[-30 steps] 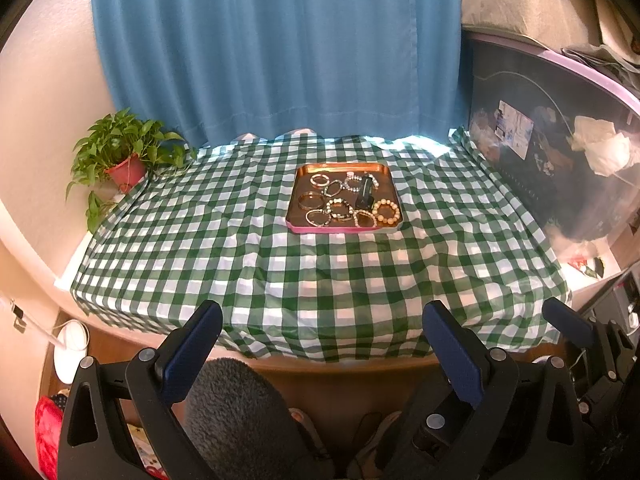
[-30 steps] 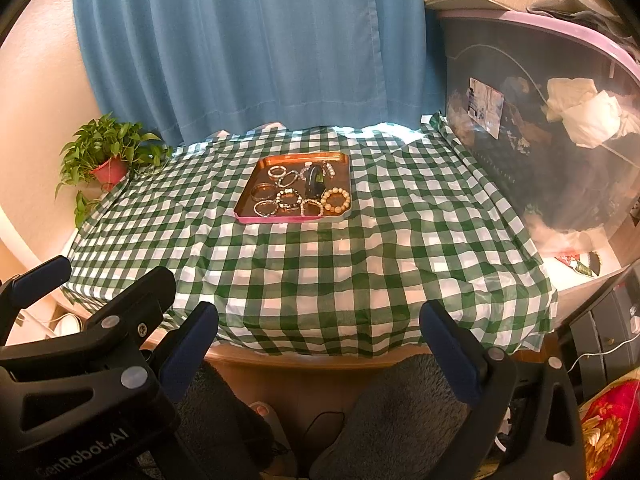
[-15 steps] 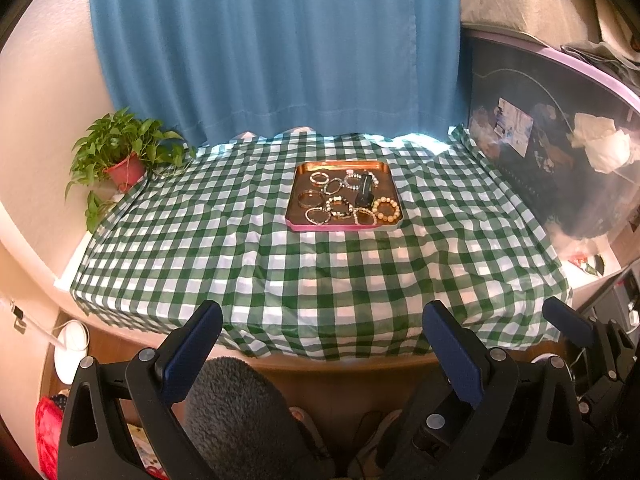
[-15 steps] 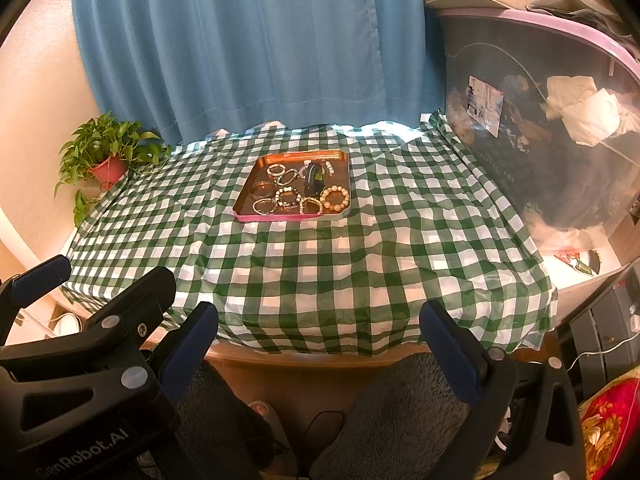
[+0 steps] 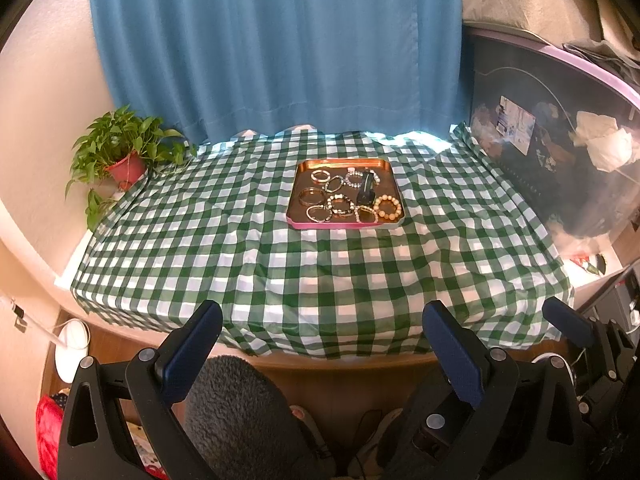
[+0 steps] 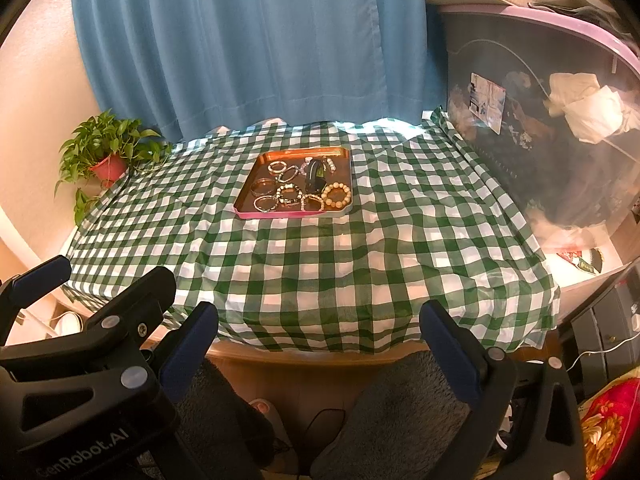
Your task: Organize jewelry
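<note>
A copper tray with a pink rim (image 5: 344,225) (image 6: 294,213) sits toward the back of a green checked tablecloth (image 5: 312,264) (image 6: 340,248). Several bracelets lie in it, among them a tan beaded bracelet (image 5: 387,205) (image 6: 337,194) and a black band (image 5: 367,191) (image 6: 314,179). My left gripper (image 5: 322,338) hangs open before the table's near edge, far from the tray. My right gripper (image 6: 318,336) is open too, level with it, nothing between its fingers. The left gripper's body (image 6: 80,360) fills the lower left of the right wrist view.
A potted plant (image 5: 122,152) (image 6: 106,156) stands at the table's back left corner. A blue curtain (image 5: 276,48) hangs behind. A large clear storage bin (image 5: 560,160) (image 6: 560,128) flanks the right side. The person's fuzzy grey knees (image 5: 240,416) show below the table edge.
Both views have drifted only slightly; the tray sits a touch lower and closer. Both grippers stay open and empty.
</note>
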The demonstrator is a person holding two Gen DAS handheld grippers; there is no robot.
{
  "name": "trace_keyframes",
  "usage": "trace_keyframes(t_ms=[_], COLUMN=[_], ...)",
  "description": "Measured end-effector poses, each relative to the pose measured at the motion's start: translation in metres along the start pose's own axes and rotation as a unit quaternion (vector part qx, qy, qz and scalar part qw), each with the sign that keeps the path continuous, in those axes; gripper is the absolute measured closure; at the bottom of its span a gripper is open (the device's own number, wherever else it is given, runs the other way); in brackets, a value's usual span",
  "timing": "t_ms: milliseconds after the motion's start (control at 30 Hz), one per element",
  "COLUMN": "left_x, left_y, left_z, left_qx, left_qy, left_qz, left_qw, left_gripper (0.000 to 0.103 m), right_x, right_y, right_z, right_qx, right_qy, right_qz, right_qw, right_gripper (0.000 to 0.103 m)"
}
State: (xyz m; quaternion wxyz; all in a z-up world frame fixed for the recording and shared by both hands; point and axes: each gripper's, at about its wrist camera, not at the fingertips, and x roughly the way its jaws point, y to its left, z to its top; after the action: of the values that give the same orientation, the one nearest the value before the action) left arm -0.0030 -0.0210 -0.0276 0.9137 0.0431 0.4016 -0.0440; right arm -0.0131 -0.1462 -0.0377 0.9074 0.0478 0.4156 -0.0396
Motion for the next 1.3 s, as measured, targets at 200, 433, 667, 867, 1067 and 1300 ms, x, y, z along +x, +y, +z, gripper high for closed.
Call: trace_keyframes(t_ms=[200,433,667,867,1067,1300], left_x=[-0.0005,-0.0005,-0.0003,-0.0005,-0.0009,-0.0015], left_y=[0.0002,-0.0001,-0.0007,-0.0004,-0.0013,-0.0006], left_z=[-0.0009,-0.0004,0.0008,0.0003,0.0014,0.0014], left_qx=[0.0,0.0,0.0,0.0,0.001,0.001], left_qy=[0.0,0.0,0.0,0.002,0.0,0.001], left_qz=[0.0,0.0,0.0,0.0,0.001,0.0], left_qw=[1.0,1.0,1.0,1.0,1.0,1.0], left_gripper=[0.003,0.003,0.003,0.003,0.003,0.003], right_x=[-0.0001,0.001,0.0005,0.0006,0.0007,-0.0004], right_y=[0.0002,-0.0014,-0.0014,-0.0023,-0.003,-0.0023], right_z=[0.0,0.0012,0.001,0.0014,0.0024,0.0014], right_qx=[0.001,0.001,0.001,0.001,0.001,0.0], right_qy=[0.001,0.001,0.001,0.003,0.002,0.002], right_qz=[0.0,0.001,0.001,0.001,0.003,0.002], right_qw=[1.0,1.0,1.0,1.0,1.0,1.0], right_gripper=[0.003,0.003,0.003,0.003,0.003,0.003])
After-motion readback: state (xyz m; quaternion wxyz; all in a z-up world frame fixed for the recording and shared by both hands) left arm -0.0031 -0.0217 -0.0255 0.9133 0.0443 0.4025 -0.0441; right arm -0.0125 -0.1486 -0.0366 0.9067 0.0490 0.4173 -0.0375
